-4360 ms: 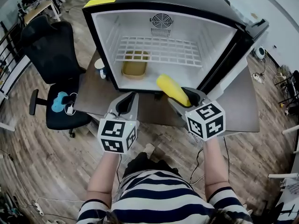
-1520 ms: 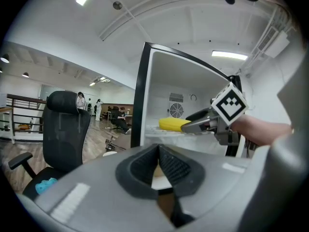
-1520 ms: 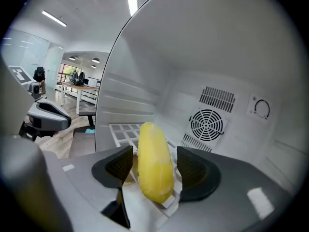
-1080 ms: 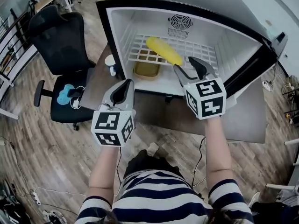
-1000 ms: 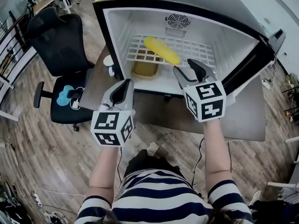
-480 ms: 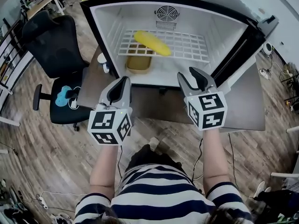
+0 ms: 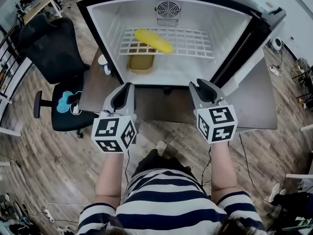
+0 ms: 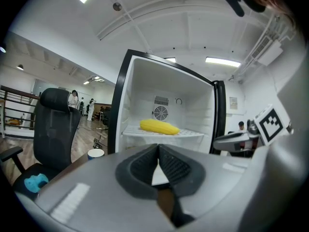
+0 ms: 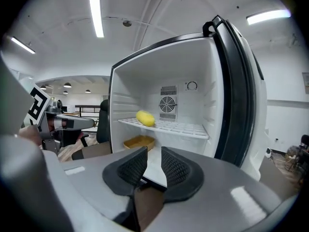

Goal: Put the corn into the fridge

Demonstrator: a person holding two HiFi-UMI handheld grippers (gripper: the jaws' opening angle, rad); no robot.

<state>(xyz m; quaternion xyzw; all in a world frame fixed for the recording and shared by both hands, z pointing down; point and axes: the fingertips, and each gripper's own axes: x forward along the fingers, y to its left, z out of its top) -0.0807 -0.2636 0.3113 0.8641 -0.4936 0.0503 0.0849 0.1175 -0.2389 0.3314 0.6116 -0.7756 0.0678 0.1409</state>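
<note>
Corn (image 7: 153,40) on wire shelf (image 7: 190,44) inside open fridge (image 7: 111,23); placing apparently done. Left gripper (image 7: 128,86) clenched, empty. Right gripper (image 7: 201,84) slightly parted, just closing, nothing between. Next, probably: shut door (image 7: 254,58).

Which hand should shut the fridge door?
Probably the right gripper: the open door stands on its side. Its empty jaws have just been closing. The left gripper is farther off; the corn lies on the shelf.
</note>
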